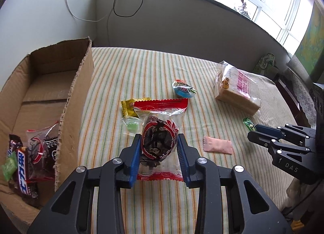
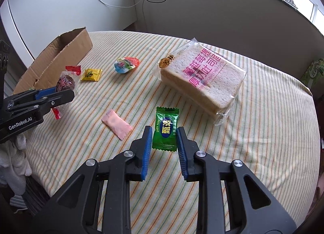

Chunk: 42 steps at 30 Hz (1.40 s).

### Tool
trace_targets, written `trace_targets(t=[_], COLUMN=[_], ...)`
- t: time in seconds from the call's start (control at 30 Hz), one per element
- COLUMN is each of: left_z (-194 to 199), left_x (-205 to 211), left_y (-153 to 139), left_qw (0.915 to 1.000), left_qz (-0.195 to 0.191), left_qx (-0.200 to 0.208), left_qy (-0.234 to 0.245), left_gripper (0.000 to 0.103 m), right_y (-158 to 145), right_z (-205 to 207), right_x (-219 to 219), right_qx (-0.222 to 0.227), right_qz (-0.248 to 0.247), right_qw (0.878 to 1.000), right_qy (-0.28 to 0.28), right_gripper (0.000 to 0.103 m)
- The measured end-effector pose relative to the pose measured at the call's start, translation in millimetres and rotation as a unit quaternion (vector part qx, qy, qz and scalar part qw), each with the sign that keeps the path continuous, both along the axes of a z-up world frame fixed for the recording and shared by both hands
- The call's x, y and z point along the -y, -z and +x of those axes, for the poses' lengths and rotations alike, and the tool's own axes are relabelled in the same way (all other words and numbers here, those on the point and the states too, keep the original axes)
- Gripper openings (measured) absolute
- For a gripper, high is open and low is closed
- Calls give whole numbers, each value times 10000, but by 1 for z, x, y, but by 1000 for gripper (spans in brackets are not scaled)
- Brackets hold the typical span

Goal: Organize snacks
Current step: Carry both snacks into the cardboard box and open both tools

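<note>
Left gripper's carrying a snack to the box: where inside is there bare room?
The cardboard box is bare along its far half, toward the back wall. Its near corner is crowded with the chocolate bar and wrapped snacks.

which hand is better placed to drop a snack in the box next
Left. The left gripper already grips the red-edged packet, with the box right beside it. The right gripper only straddles the green candy, farther away.

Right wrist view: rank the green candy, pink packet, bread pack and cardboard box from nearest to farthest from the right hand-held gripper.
1. Green candy: between the fingers of the right hand-held gripper.
2. Pink packet: just left of it, on the striped cloth.
3. Bread pack: ahead, to the right.
4. Cardboard box: far left, at the table's back edge.
</note>
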State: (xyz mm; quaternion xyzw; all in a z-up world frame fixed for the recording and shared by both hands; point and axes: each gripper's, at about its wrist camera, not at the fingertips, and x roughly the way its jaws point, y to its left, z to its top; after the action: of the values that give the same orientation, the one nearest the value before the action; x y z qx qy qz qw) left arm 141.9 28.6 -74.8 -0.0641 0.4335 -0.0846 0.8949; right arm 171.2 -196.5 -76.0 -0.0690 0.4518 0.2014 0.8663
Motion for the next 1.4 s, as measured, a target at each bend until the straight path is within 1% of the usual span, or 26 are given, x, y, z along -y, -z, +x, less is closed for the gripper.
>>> trace_targets(t=[0.07,0.3,0.47,0.73,0.93,1.13,1.4], left_z=[-5,-19,-37,-48,-51,-52,-50], left_x=[-3,-27,-54,-86,-107,-126,-140], left_y=[-9,-38,-55,-61,-59,-57,-53], left_qw=[9999,9990,9978,9954,9938,9924,9916], left_qz=[-66,-196,-150,-21,78,143,165], left_qx=[83,386,573,766,810,835,825], left_qy=[-16,-126,-283,-574,-753,-892,-978], left_gripper=[33,33,33,33,33,33,33], right_y=[-12,-50,-62,-64,-59,-50,-45], right_z=[-4,-8,-2,1,3,10,13], right_x=[-5,-47,-93,-178,-227,-250,-260], right_qx=[108,425,519,533,467,352,286], right_qz=[55,283,443,564,617,675,674], right_qw=[9999,9977,9948,9881,9834,9816,9799], right_qy=[-61,-441,-762,-1326,-1641,-1751,-1855], right_gripper=[25,25,25,25,25,25,26])
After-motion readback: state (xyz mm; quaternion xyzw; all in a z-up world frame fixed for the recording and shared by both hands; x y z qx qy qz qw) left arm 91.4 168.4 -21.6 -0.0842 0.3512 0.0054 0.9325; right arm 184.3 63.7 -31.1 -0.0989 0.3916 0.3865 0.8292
